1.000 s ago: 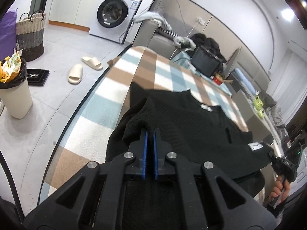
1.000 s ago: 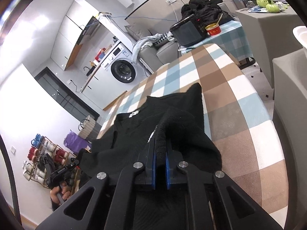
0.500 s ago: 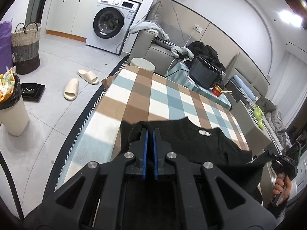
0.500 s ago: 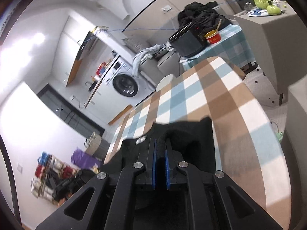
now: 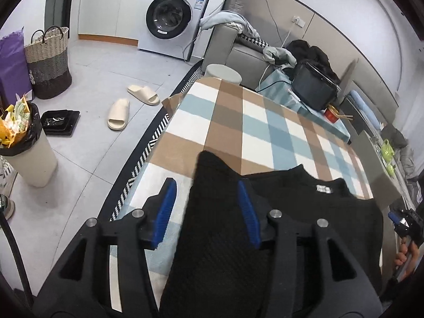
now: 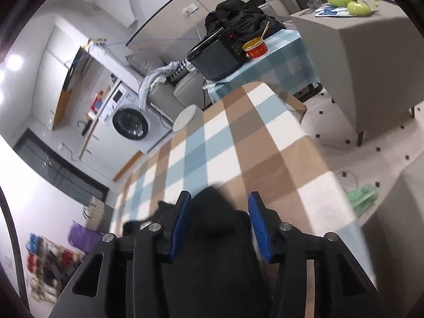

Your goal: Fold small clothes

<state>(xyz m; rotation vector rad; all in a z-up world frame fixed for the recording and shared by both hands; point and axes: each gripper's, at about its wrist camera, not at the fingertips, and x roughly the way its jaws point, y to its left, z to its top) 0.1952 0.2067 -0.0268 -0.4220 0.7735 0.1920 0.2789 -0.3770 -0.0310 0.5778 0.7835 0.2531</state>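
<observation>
A black knit sweater (image 5: pixel 278 212) lies on the checked table cover (image 5: pixel 251 132), its white neck label (image 5: pixel 323 188) facing up. My left gripper (image 5: pixel 206 185) is open, its blue pads either side of a loose sweater fold. My right gripper (image 6: pixel 220 198) is open too, with black sweater fabric (image 6: pixel 212 225) lying between its pads. The right gripper also shows at the right edge of the left wrist view (image 5: pixel 405 222).
A black appliance (image 5: pixel 315 87) and a red bowl (image 5: pixel 332 112) stand on a side table beyond the far end. A grey sofa (image 5: pixel 238 53), a washing machine (image 5: pixel 172 16), slippers (image 5: pixel 119 111), a bin (image 5: pixel 26 153) and baskets (image 5: pixel 49 61) stand around on the left.
Both grippers pulled back toward the near edge with the sweater, then opened and let go of the fabric. The sweater now lies lower on the table.
</observation>
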